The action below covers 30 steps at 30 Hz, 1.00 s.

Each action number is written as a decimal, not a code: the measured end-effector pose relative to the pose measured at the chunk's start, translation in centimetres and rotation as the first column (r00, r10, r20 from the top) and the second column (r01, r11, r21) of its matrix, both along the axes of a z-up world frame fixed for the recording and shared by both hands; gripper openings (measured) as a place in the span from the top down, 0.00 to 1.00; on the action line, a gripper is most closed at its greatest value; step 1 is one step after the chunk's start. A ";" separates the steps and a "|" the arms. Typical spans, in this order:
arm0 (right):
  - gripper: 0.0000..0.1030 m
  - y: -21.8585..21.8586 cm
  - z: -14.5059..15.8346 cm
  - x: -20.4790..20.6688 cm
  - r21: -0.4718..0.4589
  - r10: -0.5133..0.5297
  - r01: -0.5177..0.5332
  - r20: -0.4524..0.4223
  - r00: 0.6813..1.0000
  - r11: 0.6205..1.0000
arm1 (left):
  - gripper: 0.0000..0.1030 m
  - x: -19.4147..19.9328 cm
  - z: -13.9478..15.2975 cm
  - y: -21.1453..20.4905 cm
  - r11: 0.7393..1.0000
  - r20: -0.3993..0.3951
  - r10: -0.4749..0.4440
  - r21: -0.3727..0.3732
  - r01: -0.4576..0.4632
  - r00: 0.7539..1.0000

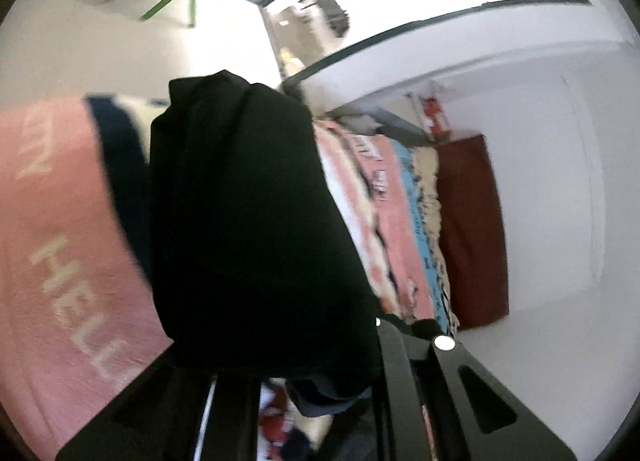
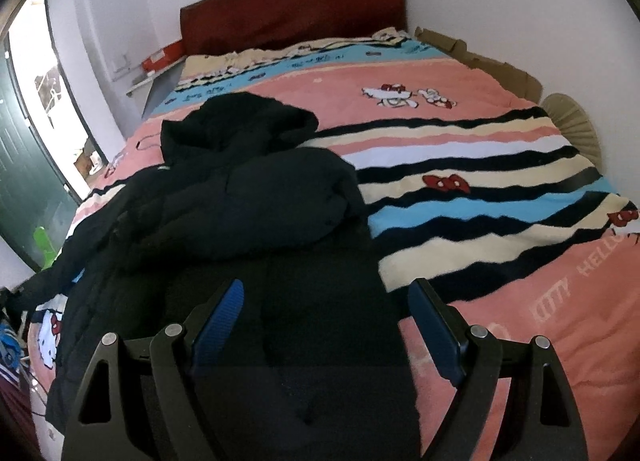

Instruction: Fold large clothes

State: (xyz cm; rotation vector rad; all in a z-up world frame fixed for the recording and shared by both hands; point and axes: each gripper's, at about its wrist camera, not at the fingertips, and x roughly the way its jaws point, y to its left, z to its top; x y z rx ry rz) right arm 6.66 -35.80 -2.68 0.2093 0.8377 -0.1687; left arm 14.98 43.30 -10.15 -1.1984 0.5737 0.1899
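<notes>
Pink and striped, the blanket (image 2: 460, 149) covers the bed; on its left half, short of the red headboard (image 2: 292, 5), lies the black hooded jacket (image 2: 240, 197), hood toward the headboard. The fold probably goes best if the lifted flap is carried flat across the jacket's body and smoothed before release. The left gripper (image 1: 320, 385) seems clamped on a bunched fold of jacket cloth, raised off the blanket. The right gripper (image 2: 324, 325) hovers over the jacket's near hem, jaws spread wide, holding nothing.
</notes>
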 end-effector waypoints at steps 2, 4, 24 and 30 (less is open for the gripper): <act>0.18 -0.4 0.1 -0.3 0.000 0.005 -0.005 0.011 1.000 1.000 | 0.90 1.0 2.6 -1.0 0.999 0.034 -0.024 0.037 0.022 0.999; 0.18 -0.9 0.3 -0.6 -0.001 0.013 -0.013 0.020 1.000 1.000 | 0.90 1.9 5.3 -2.3 0.996 0.075 -0.058 0.070 0.053 0.995; 0.18 -11.7 3.3 -4.9 0.073 -0.147 0.136 0.166 0.975 0.988 | 0.90 13.8 19.9 -32.9 0.800 0.108 -0.537 0.379 0.465 0.836; 0.18 -15.5 4.4 -5.4 0.064 -0.225 0.217 0.182 0.957 0.974 | 0.90 16.8 16.5 -46.0 0.708 0.019 -0.643 0.398 0.584 0.766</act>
